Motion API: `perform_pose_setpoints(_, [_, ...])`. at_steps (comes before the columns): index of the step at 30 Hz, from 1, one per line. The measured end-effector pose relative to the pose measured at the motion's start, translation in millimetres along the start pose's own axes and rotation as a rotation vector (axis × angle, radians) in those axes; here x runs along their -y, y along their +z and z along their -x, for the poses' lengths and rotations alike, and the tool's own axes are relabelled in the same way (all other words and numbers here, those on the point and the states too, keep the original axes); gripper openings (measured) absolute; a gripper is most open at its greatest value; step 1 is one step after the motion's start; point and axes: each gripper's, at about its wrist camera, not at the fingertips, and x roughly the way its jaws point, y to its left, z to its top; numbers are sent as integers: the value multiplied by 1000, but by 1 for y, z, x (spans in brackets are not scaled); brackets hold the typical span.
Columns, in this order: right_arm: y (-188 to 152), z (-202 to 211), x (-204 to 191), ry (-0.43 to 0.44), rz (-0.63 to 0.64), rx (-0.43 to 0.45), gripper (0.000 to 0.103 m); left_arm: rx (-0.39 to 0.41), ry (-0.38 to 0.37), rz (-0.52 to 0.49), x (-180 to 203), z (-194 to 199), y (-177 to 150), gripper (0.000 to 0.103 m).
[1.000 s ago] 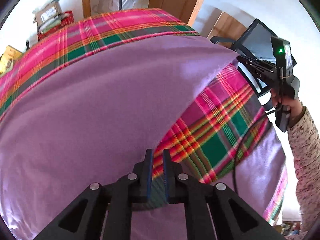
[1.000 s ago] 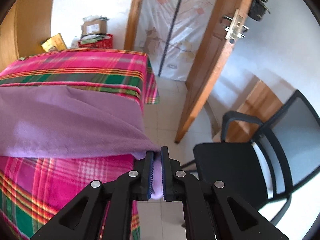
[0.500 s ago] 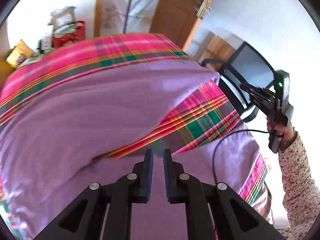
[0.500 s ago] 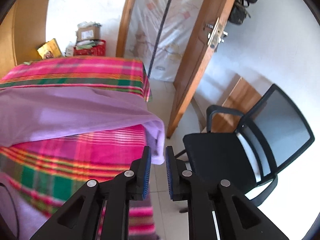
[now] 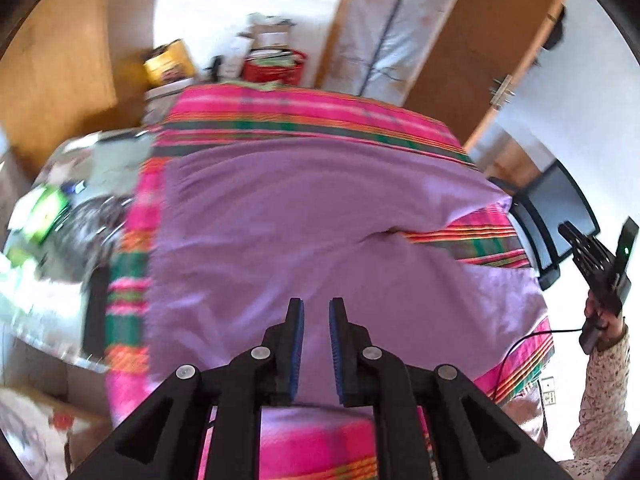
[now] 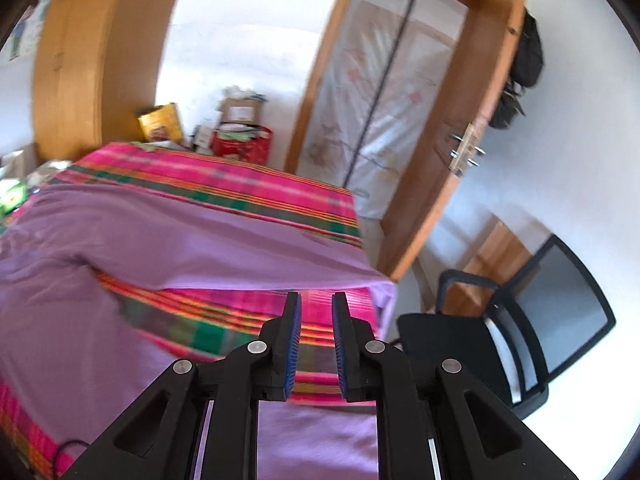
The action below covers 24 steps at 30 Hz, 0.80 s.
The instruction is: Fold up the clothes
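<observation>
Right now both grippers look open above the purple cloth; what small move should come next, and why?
Probably lower the right gripper to the folded-over corner of the purple cloth at the edge of the plaid-covered table and pinch it. A wedge of plaid shows between the layers, so the edges seem not to meet. The left gripper holds nothing.

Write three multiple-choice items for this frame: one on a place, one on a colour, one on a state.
1. Where does the purple cloth lie?
A. on the plaid cover
B. on the black chair
C. on the floor

2. What colour are the pads?
A. red
B. blue
C. white

3. What are the left hand-held gripper and right hand-held gripper holding?
A. each a corner
B. only the right holds cloth
C. nothing, both open

Answers: 1 A, cloth spreads over the plaid; 2 B, blue ribbed pads; 3 C, the gaps between the fingers are empty.
</observation>
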Motion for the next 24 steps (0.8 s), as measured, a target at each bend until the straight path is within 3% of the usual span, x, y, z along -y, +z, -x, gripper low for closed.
perform_pose_setpoints(4, [-3, 14, -43, 61, 56, 17, 16, 34, 91, 36, -33, 31, -21, 13])
perform_pose_setpoints(8, [-13, 17, -80, 169, 69, 18, 16, 13, 109, 111, -61, 34, -42, 24])
perform_pose_setpoints(16, [-46, 25, -177, 542, 226, -15, 17, -95, 32, 248, -95, -23, -72, 24])
perform_pose_setpoints(18, [-51, 29, -198, 616, 276, -29, 21, -117, 15, 283, -102, -36, -78, 24])
perform_pose_setpoints(21, [-56, 33, -221, 699, 327, -52, 26, -135, -32, 352, -115, -49, -83, 24])
perform_pose_setpoints(23, [-59, 32, -234, 728, 351, -69, 38, -116, -61, 412, -126, -51, -84, 24])
perform_pose_setpoints(24, [-61, 30, -242, 739, 364, -79, 38, -103, -67, 446, -132, -51, -84, 24])
